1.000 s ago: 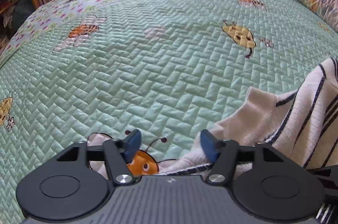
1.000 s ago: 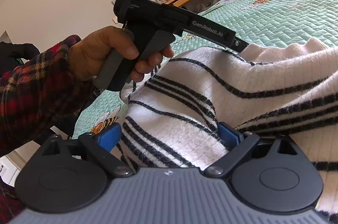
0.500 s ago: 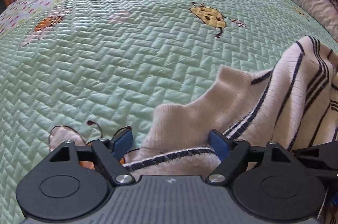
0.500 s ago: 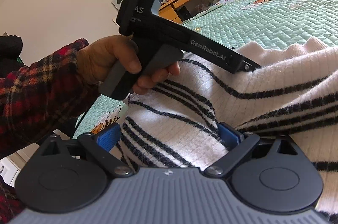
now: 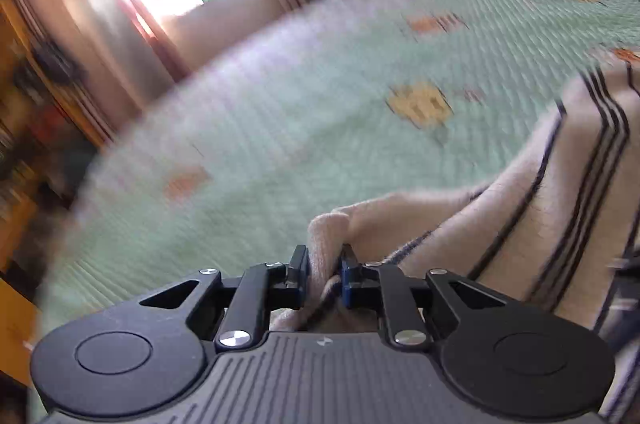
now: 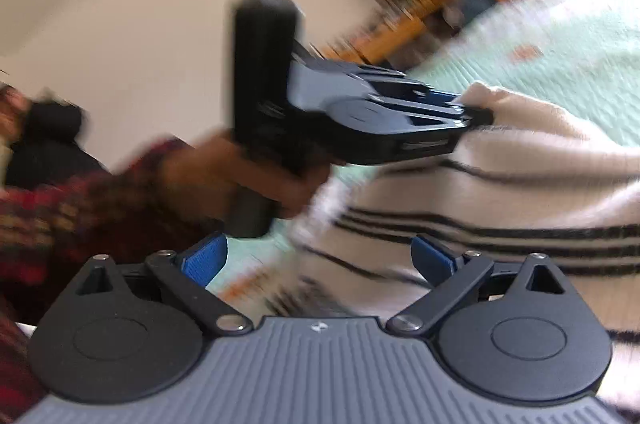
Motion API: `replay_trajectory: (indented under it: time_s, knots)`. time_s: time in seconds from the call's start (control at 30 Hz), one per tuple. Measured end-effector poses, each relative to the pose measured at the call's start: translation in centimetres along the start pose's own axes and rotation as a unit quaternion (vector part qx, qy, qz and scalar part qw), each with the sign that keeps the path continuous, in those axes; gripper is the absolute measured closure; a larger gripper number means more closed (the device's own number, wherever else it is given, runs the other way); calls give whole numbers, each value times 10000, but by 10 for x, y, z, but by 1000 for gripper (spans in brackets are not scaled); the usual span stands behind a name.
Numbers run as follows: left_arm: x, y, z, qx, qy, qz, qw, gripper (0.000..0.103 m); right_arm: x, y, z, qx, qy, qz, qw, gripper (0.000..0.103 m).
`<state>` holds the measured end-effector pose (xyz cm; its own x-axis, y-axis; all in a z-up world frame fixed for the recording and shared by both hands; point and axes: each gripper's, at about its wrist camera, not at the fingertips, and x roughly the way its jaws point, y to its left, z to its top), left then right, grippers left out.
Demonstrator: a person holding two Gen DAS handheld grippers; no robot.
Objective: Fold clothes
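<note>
- Sweater [image 5: 568, 184] lies on the green quilt [image 5: 320, 96], bunched toward four o'clock in the left wrist view
- Left gripper [image 5: 325, 270] has just been closing and now pinches a cream edge, likely to lift it for a fold
- Right gripper [image 6: 320, 258] stands spread, cloth between but unpressed, probably waiting to grasp

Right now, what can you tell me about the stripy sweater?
The sweater is cream, fuzzy knit with thin dark stripes, some single, some in threes. It lies rumpled on the green quilted bedspread. The left claw has just been closing and pinches a plain cream edge, bunching it. The right claw stands open beside it.
</note>
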<state>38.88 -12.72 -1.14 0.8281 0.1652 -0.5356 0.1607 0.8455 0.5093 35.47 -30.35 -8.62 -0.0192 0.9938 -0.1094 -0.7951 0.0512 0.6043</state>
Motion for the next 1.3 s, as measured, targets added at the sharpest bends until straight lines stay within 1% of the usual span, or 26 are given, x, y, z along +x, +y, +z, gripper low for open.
replay_trajectory:
  time_s: [0.07,0.1,0.13,0.17,0.2,0.23,0.27,0.3,0.33,0.37,0.4,0.43,0.47,0.5,0.57,0.63,0.73,0.8,0.9,0.93,0.97,1.0,1.07,1.17,1.23,1.3]
  knots:
    - [-6,8,25,125,-432,461,9979,90,-21,7,8,-78,-366,270,9989,4]
    - [-4,15,37,138,-606,620,9961,90,-31,8,10,-116,-549,325,9979,3]
    - [4,22,48,169,-694,751,9946,90,-40,6,10,-102,-703,326,9969,2]
    - [16,27,54,226,-698,959,9927,89,-45,-1,10,13,-782,228,9967,0]
    - [33,28,56,349,-596,1219,9901,85,-50,-8,9,129,-860,128,9961,0]
    - [51,28,55,486,-369,1348,9890,78,-55,-15,8,245,-938,28,9953,0]
    - [63,27,51,570,-191,1493,9870,68,-56,-23,6,364,-944,-170,9947,0]
    - [74,26,45,643,-30,1648,9842,66,-55,-31,4,480,-895,-398,9940,0]
    - [77,28,39,613,-22,1781,9821,62,-54,-39,2,598,-794,-597,9933,0]
    - [74,35,33,401,-100,1805,9827,44,-54,-42,0,672,-705,-730,9926,0]
    - [68,46,26,42,-197,1783,9838,23,-54,-45,-1,746,-616,-863,9916,0]
    - [61,60,18,-346,-251,1768,9833,16,-54,-47,-2,819,-527,-996,9903,0]
    - [55,74,9,-697,-263,1777,9813,13,-54,-46,-2,780,-511,-965,9910,0]
    - [48,89,-1,-1004,-207,1773,9788,13,-54,-44,-3,740,-495,-934,9916,0]
    - [36,115,-24,-1435,73,1699,9749,11,-50,-41,-1,681,-459,-883,9927,0]
    - [25,138,-57,-1769,480,1736,9676,11,-47,-38,-3,680,-374,-986,9921,0]
    - [-5,162,-113,-2406,936,1594,9529,9,-39,-38,-2,708,-249,-1160,9904,0]
    - [-23,174,-150,-2876,1152,1485,9391,8,-39,-39,-2,693,-209,-1182,9904,0]
    - [-47,177,-188,-3361,1204,1334,9245,8,-36,-40,-2,682,-171,-1208,9902,0]
    - [-54,177,-195,-3446,1171,1291,9224,8,-34,-41,-2,688,-154,-1230,9899,0]
    - [-58,173,-197,-3478,1126,1250,9224,8,-32,-42,-2,693,-138,-1251,9896,0]
    - [-61,168,-198,-3501,1080,1209,9226,5,-30,-43,-2,699,-122,-1273,9893,0]
    - [-60,163,-198,-3515,1149,1138,9221,1,-26,-44,-1,669,-77,-1315,9890,0]
    - [-44,149,-186,-3609,1299,943,9187,1,-23,-44,-1,625,-23,-1334,9891,0]
    - [-32,135,-177,-3629,1352,820,9183,1,-23,-45,-1,629,-20,-1337,9890,0]
    - [-12,118,-170,-3469,1667,795,9195,1,-23,-45,-1,646,-35,-1331,9890,0]
